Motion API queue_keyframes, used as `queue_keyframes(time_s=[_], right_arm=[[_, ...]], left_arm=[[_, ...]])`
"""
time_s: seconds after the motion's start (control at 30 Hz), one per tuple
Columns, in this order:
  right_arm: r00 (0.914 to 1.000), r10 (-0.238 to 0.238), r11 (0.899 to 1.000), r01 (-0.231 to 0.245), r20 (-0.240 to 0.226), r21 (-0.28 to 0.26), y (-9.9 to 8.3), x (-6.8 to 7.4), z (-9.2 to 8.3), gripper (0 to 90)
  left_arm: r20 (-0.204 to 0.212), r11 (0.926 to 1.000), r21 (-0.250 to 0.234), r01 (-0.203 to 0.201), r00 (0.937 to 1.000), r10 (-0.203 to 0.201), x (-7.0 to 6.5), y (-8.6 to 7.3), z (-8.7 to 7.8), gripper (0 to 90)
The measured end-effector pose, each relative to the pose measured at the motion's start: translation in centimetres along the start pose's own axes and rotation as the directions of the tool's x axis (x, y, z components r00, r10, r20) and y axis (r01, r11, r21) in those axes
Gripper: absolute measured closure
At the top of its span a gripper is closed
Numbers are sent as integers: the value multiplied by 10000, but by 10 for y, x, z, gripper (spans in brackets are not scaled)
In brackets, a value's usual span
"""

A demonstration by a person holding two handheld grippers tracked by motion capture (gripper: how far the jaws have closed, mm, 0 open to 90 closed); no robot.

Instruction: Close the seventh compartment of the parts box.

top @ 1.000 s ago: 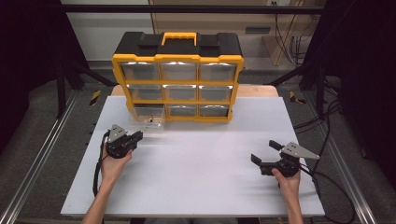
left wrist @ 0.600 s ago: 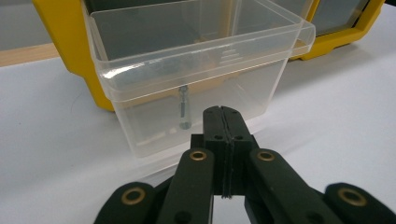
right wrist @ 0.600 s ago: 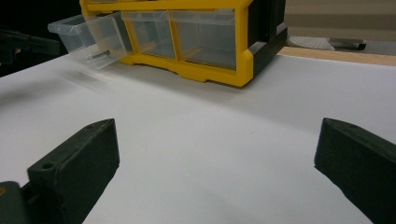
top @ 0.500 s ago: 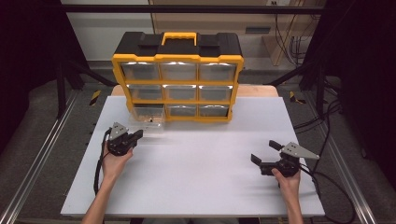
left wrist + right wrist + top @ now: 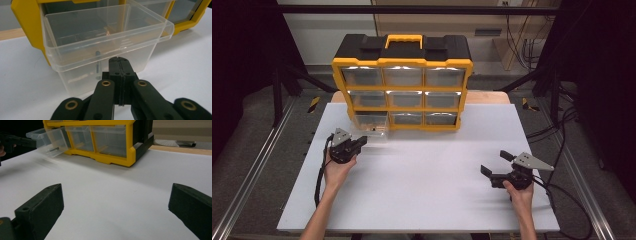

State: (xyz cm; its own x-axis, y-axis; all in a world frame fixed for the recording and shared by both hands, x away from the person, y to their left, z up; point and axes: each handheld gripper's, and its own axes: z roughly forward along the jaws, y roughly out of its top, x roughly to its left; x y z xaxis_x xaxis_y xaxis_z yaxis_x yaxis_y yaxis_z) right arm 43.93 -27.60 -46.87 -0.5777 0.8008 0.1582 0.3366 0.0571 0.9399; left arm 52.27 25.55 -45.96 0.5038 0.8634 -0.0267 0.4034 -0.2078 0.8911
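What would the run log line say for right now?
left gripper: shut, at pulled-out clear plastic drawer | right gripper: open, empty | yellow-and-black drawer cabinet: bottom-left drawer out

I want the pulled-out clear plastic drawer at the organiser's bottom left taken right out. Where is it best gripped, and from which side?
Probably by the protruding front lip of the clear plastic drawer, approached from the front, the person's side. That thin lip suits a two-jaw pinch; its back sits in the yellow organiser. The left claw, shut, is right before it.
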Motion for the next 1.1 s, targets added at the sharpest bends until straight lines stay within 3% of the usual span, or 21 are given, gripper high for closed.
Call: queue_keyframes(time_s=[0.37,1.1], right_arm=[[10000,-27,10000,27,-20,56,-1,0,1,6],[10000,-53,10000,52,47,56,0,0,0,5]], left_arm=[[11,9997,-4,-243,9997,243,0,3,5,895],[-53,9998,19,-199,9998,199,6,2,11,895]])
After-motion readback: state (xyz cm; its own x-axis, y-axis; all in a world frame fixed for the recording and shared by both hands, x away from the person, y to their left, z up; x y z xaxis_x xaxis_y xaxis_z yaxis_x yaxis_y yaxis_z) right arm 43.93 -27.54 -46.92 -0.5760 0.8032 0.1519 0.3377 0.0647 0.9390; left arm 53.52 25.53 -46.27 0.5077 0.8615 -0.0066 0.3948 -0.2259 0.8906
